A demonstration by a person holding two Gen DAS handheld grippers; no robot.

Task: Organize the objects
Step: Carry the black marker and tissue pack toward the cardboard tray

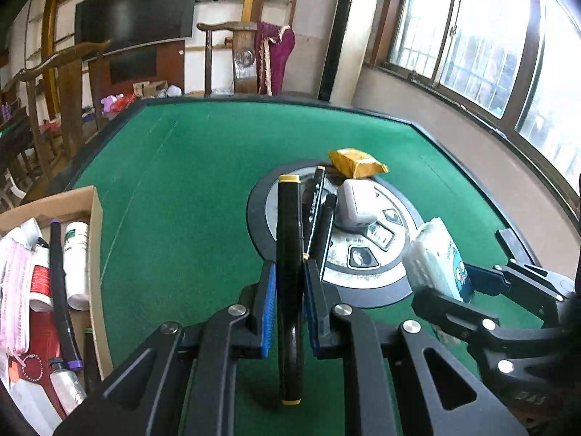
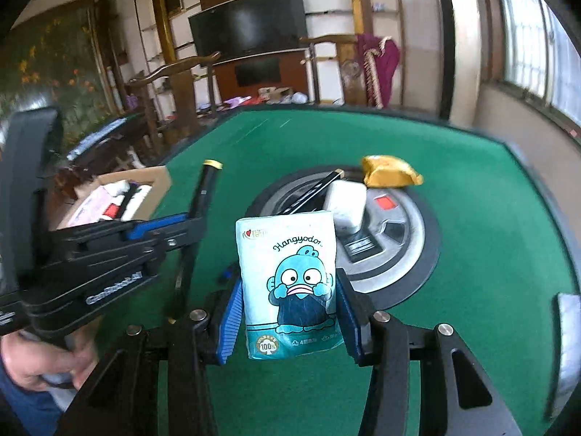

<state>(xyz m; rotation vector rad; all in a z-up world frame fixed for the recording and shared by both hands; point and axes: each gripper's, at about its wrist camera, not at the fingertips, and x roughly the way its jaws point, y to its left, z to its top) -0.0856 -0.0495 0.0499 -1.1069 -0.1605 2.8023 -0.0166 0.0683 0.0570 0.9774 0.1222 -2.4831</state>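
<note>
Currently clamped mid-barrel: black marker (image 1: 289,272) with yellow ends, upright between the blue pads of left gripper (image 1: 289,312), lifted clear of green felt table (image 1: 189,167). Gripped near the middle, probably for balance in carrying. Alongside, tissue pack (image 2: 290,283) with blue cartoon fish, squeezed by its side edges in right gripper (image 2: 288,312), print facing the camera, also off the felt. Both loads likely bound for cardboard box (image 1: 95,254) at left table edge, already holding bottles, tubes, a pink pouch. Left waiting on round centre console (image 1: 385,254): white case (image 1: 357,205), dark pens (image 1: 321,214); yellow packet (image 1: 357,162) just behind, at its far rim.
</note>
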